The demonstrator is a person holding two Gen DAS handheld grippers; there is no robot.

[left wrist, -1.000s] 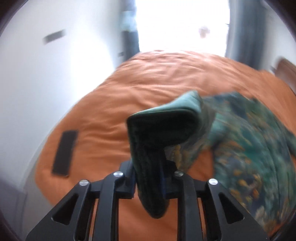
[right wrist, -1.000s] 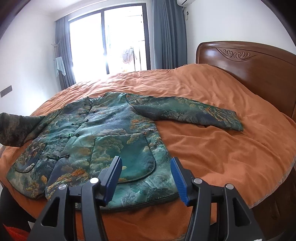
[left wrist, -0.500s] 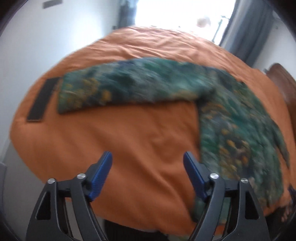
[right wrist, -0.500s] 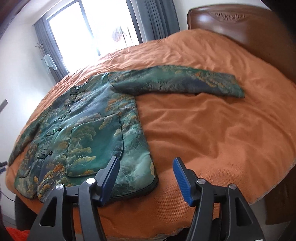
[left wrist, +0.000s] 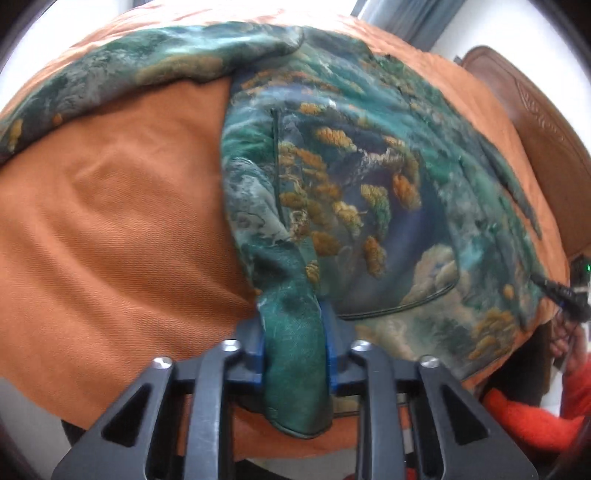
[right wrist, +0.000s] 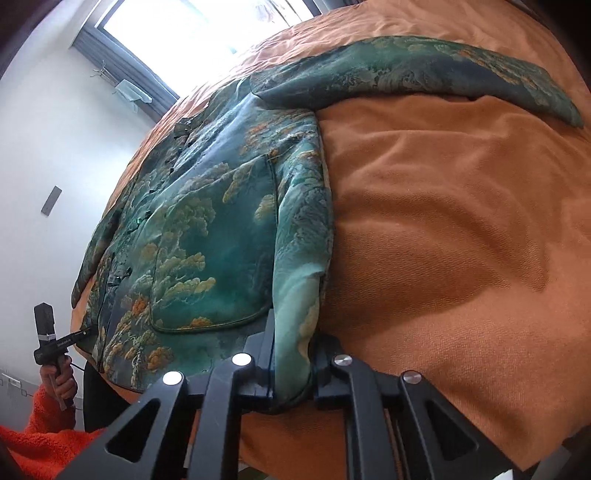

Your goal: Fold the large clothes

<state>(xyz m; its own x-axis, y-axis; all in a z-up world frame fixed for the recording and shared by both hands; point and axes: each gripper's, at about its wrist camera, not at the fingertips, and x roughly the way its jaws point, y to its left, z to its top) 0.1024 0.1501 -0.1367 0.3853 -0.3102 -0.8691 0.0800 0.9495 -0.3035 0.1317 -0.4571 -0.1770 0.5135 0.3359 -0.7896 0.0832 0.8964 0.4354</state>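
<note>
A green brocade jacket [left wrist: 351,184] with gold cloud patterns lies face up on the orange bed cover [left wrist: 110,221], both sleeves spread out. My left gripper [left wrist: 295,332] is closing, and its blue pads press on the jacket's bottom hem corner, which bunches between them. In the right wrist view the same jacket [right wrist: 207,221] fills the left half. My right gripper [right wrist: 293,339] is shut on the opposite hem corner at the bed's near edge. One sleeve [right wrist: 406,66] stretches across the far cover.
A wooden headboard [left wrist: 535,110] stands at the far right. A bright window [right wrist: 184,29] with grey curtains is beyond the bed. The person's orange sleeve [right wrist: 37,435] and a hand on the other gripper's handle [right wrist: 55,369] show at the lower left.
The left gripper dropped the sleeve it held, opened wide, swung down to the hem and closed on it. The right gripper came down from open onto the other hem corner and shut.
</note>
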